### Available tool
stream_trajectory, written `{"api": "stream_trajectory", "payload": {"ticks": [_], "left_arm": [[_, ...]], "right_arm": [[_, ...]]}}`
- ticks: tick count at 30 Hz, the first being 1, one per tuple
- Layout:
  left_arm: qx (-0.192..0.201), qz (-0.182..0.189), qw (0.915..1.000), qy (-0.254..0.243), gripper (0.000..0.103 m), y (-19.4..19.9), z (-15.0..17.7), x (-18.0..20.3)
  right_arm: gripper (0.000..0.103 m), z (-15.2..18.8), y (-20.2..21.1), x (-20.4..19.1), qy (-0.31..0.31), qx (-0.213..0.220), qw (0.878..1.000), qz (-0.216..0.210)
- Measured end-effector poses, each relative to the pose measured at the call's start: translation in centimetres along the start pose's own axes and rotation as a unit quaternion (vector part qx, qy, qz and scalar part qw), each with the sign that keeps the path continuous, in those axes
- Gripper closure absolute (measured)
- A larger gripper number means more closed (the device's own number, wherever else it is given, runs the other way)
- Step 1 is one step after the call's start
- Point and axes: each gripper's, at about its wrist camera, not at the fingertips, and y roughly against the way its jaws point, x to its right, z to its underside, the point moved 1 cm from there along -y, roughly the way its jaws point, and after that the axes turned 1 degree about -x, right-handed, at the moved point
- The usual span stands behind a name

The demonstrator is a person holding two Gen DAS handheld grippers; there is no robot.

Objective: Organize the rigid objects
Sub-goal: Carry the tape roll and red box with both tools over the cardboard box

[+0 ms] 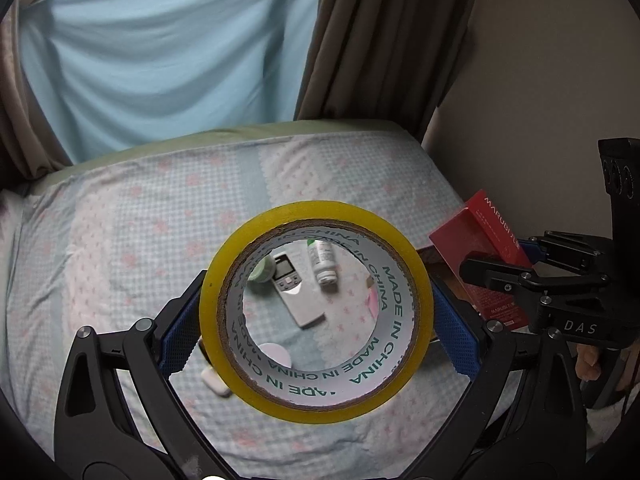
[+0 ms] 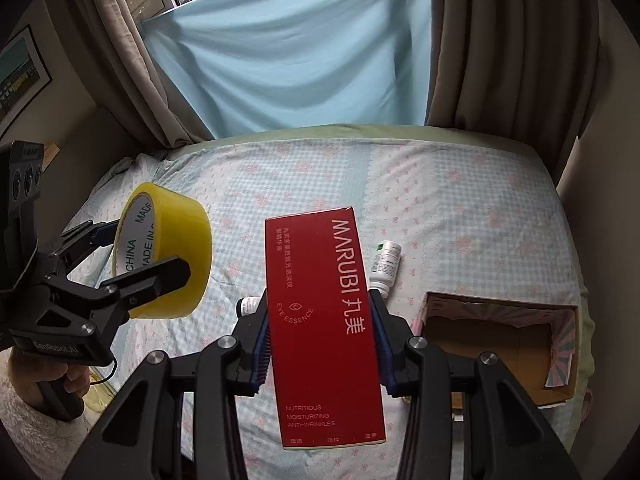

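The left tool (image 1: pixel 316 320) is clamped on a roll of yellow tape (image 1: pixel 316 312), its blue pads pressing the roll's outer sides. In the left wrist view the roll fills the lower centre of the frame, held on edge above the bed (image 1: pixel 120 240) with its open core facing the camera. Through the core, items lying on the bed are visible: a white bottle (image 1: pixel 323 258) on its side, a grey remote control (image 1: pixel 298 292) and a pale green round container (image 1: pixel 262 276). A small white object (image 1: pixel 216 380) lies on the bedspread at the roll's lower left.

The right tool (image 2: pixel 322 344) grips a red box (image 2: pixel 324 320) by its long sides. In the right wrist view the box occupies the centre of the frame, printed face toward the camera, raised above the bed (image 2: pixel 460 208). The white bottle (image 2: pixel 384 264) lies on the bedspread just right of the box's upper half. A dark-capped item (image 2: pixel 247 305) shows at the box's left edge, mostly hidden. An open cardboard box (image 2: pixel 500 332) sits on the bed at the right of the frame, beside the right tool.

The left tool (image 2: pixel 158 252) with the tape (image 2: pixel 168 248) appears at the left of the same view, apart from the red box.
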Motion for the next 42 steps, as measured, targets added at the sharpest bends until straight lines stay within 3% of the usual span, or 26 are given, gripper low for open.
{"api": "stream_trajectory", "payload": {"ticks": [8, 18, 27, 34, 42], "left_arm": [[-0.011, 0.018, 0.9996, 0.016, 0.005, -3.7, 0.0, 10.8], [-0.053, 0.037, 0.9979, 0.008, 0.005, -11.8, 0.1, 20.7], [-0.112, 0.023, 0.9934, -0.007, 0.005, -20.1, 1.3, 24.7], [-0.17, 0.01, 0.9853, -0.02, 0.005, -26.5, 3.0, 25.9], [-0.239, -0.013, 0.9688, -0.065, 0.005, -34.5, 6.3, 25.9]], "right_arm": [[0.064, 1.9, 5.4, 10.0, -0.018, 0.019, 0.999, 0.026], [0.064, 3.9, 6.3, 21.0, -0.056, 0.007, 0.997, 0.055], [0.064, 6.1, 2.1, 28.3, -0.1, -0.037, 0.992, 0.061], [0.064, 7.7, -3.2, 31.5, -0.132, -0.086, 0.986, 0.047], [0.064, 9.1, -10.2, 31.9, -0.036, -0.155, 0.987, 0.015]]}}
